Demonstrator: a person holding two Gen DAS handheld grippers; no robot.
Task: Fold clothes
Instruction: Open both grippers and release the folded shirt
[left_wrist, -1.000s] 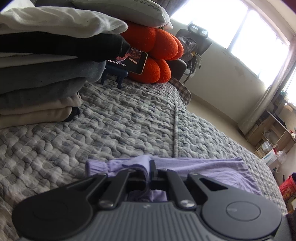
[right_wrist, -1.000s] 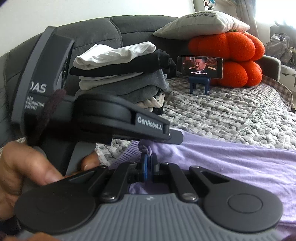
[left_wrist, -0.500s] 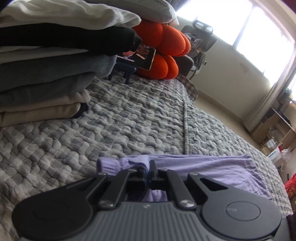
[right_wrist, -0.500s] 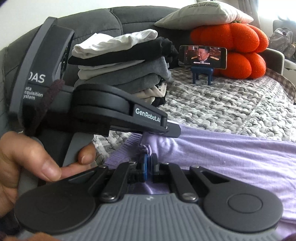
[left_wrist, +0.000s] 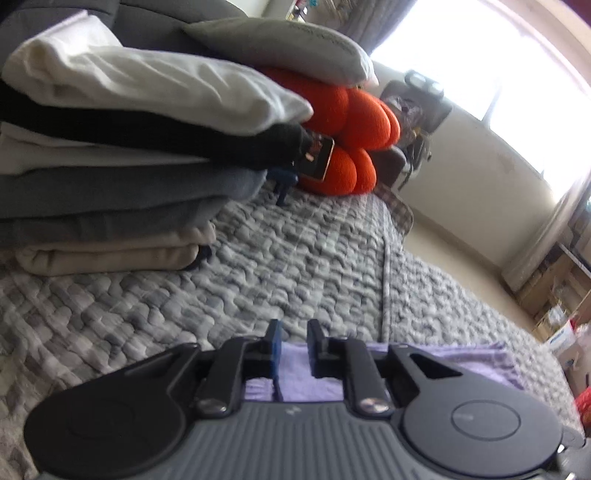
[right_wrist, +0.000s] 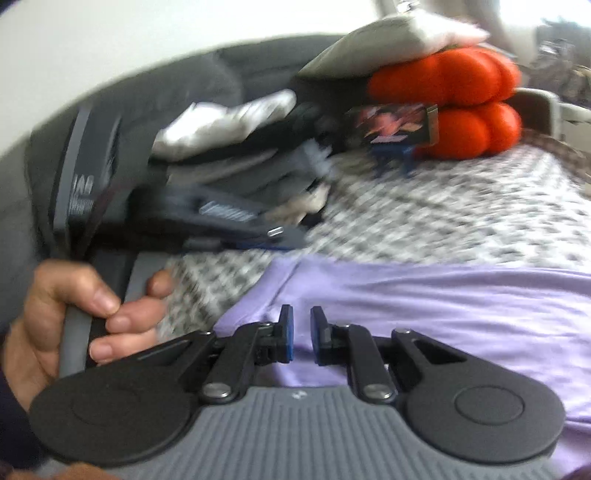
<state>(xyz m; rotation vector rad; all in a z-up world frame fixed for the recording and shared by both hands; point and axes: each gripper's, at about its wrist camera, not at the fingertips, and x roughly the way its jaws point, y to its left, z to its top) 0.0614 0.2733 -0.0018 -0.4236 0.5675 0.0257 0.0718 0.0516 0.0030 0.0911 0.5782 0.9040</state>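
Quilted bed cover under lavender garment, its edge beneath both parted, empty hand-held grippers, left and right.

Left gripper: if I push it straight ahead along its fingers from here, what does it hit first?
Most likely the quilted bed cover. The left gripper points past the purple garment's far edge and slightly down at bare quilt. The stack of folded clothes sits off to the left, though depth is uncertain.
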